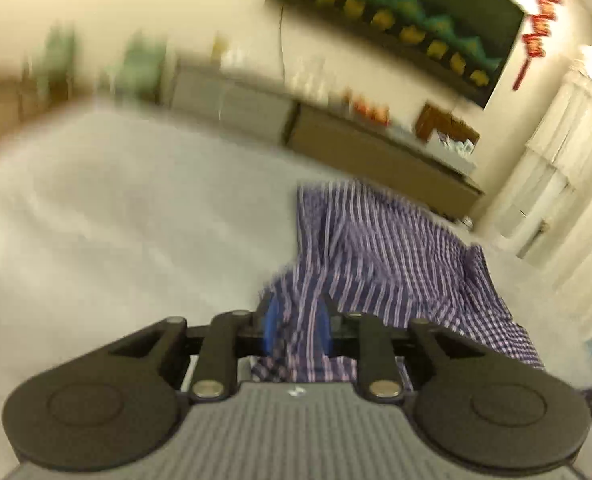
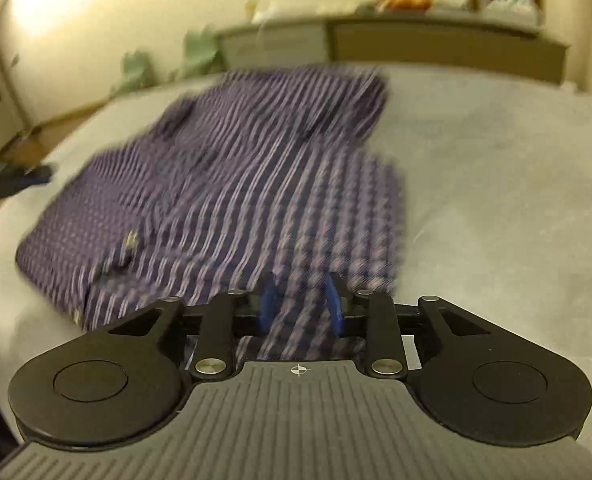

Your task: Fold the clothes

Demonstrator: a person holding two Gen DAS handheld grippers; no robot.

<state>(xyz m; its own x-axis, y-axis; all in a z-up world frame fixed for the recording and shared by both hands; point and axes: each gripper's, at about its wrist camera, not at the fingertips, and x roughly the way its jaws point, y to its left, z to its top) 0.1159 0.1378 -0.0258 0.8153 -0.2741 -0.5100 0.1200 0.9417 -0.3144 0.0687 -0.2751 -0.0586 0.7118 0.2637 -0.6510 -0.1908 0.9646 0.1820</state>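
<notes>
In the left wrist view the left claw (image 1: 296,326) sits at lower centre, its blue pads (image 1: 272,322) standing partly apart with a bunched fold of the purple checked shirt (image 1: 396,256) running between them; the cloth fills the gap and appears pinched there, rising toward the claw from the white bed (image 1: 115,220); the rest of the shirt spreads toward the right of the frame, rumpled, its far edge near the low wooden cabinet (image 1: 376,152) against the wall; a dark framed picture (image 1: 396,20) hangs at upper right; the whole view is blurred.

In the right wrist view the right claw (image 2: 302,306) is at lower centre, blue pads (image 2: 333,304) partly apart with the shirt's (image 2: 235,168) near edge lying between them; whether they press on the cloth cannot be told through the blur; the shirt stretches from there toward upper left over the bed (image 2: 496,180); the other claw's dark tip (image 2: 19,176) shows at the left edge.
</notes>
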